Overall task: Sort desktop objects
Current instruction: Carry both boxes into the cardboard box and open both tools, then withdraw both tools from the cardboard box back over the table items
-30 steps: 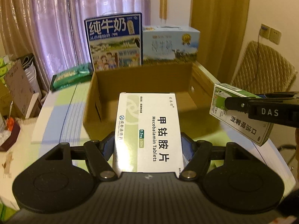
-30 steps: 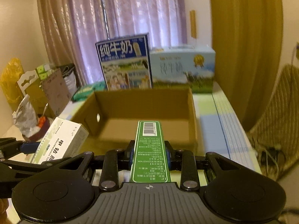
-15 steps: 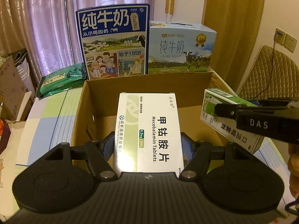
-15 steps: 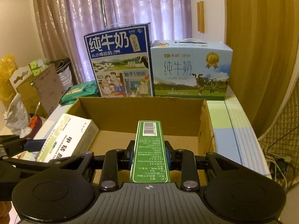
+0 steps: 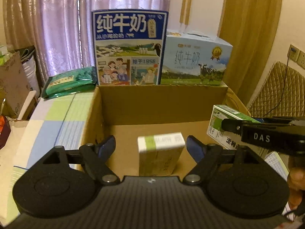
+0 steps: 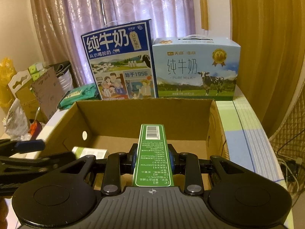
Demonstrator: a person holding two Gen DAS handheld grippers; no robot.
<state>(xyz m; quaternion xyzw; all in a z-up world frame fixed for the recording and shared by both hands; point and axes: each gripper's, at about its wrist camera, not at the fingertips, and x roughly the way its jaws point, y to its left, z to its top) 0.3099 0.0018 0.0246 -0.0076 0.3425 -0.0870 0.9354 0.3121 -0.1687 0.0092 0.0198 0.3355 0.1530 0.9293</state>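
**White box loose in the carton, green box still held**

Your left gripper (image 5: pixel 151 145) is hovering over the near edge of the open cardboard carton (image 5: pixel 164 103) with its fingers (image 5: pixel 106 146) spread wide, touching nothing. The white medicine box (image 5: pixel 161 157) is sitting between them but apart from both, blurred, inside the carton. Your right gripper (image 6: pixel 152 157) is pinching the green box (image 6: pixel 152 152) by its long sides, holding it above the carton's near right part. Two milk cartons (image 6: pixel 122 61) are standing just beyond the carton's far wall on the tabletop (image 6: pixel 246 133).
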